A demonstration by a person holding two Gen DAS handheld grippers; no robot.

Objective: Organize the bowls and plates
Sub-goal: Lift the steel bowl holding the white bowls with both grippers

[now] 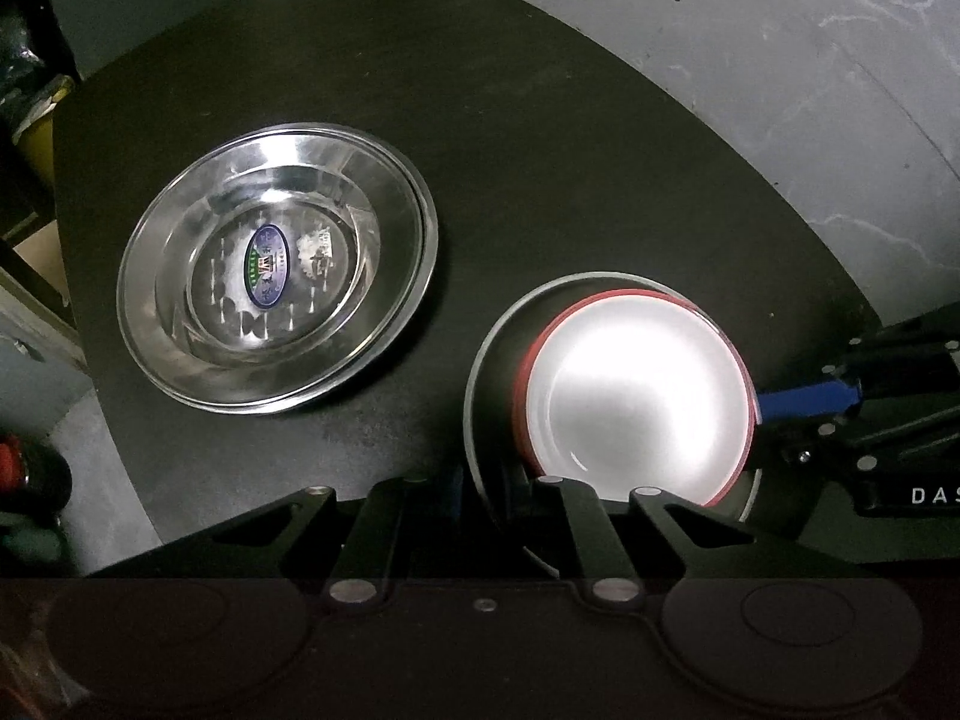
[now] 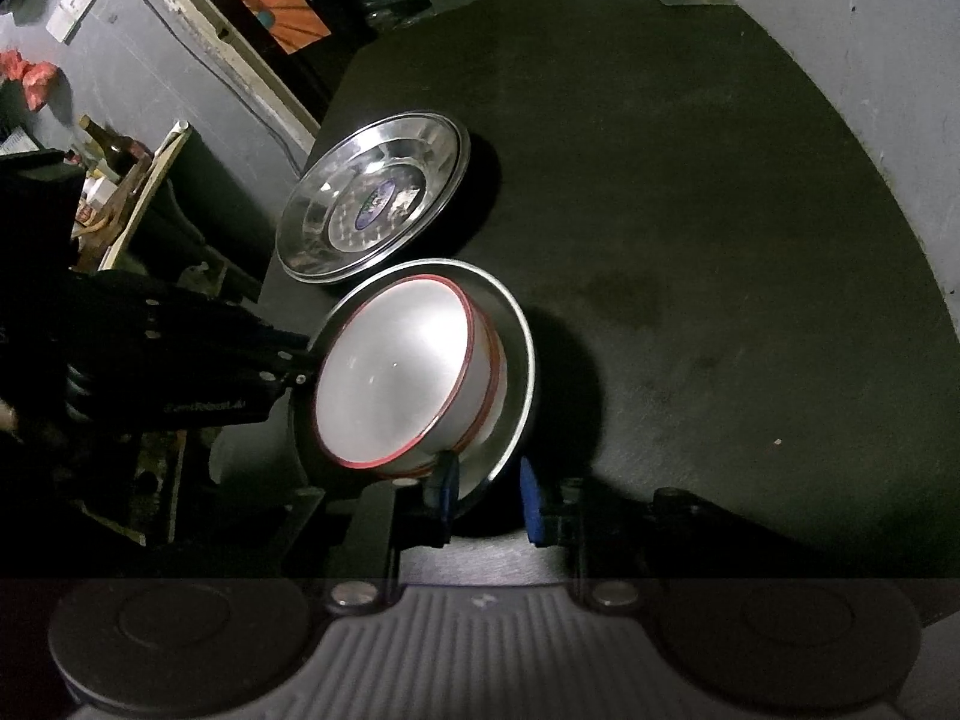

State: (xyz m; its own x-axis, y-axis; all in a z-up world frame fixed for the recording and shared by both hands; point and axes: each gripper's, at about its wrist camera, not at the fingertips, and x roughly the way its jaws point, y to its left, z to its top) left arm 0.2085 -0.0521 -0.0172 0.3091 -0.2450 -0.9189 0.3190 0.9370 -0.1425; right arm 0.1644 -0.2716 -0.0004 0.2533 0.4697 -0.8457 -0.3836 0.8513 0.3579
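A white bowl with a red rim [image 1: 636,396] [image 2: 396,378] sits in a steel plate [image 1: 489,384] [image 2: 517,348] held above the black table. My left gripper [image 1: 489,480] [image 2: 300,360] grips the plate's near rim; one finger is inside, one outside. My right gripper [image 2: 489,495] [image 1: 780,402], with blue pads, straddles the plate's rim on the other side, jaws apart. A second steel plate with a blue sticker [image 1: 276,276] [image 2: 375,195] lies on the table to the left.
The black table [image 1: 540,150] [image 2: 720,240] stands on a grey floor [image 1: 810,60]. Its left edge [image 2: 336,108] is close to the sticker plate. Bottles and clutter [image 2: 108,150] stand off the table at the left.
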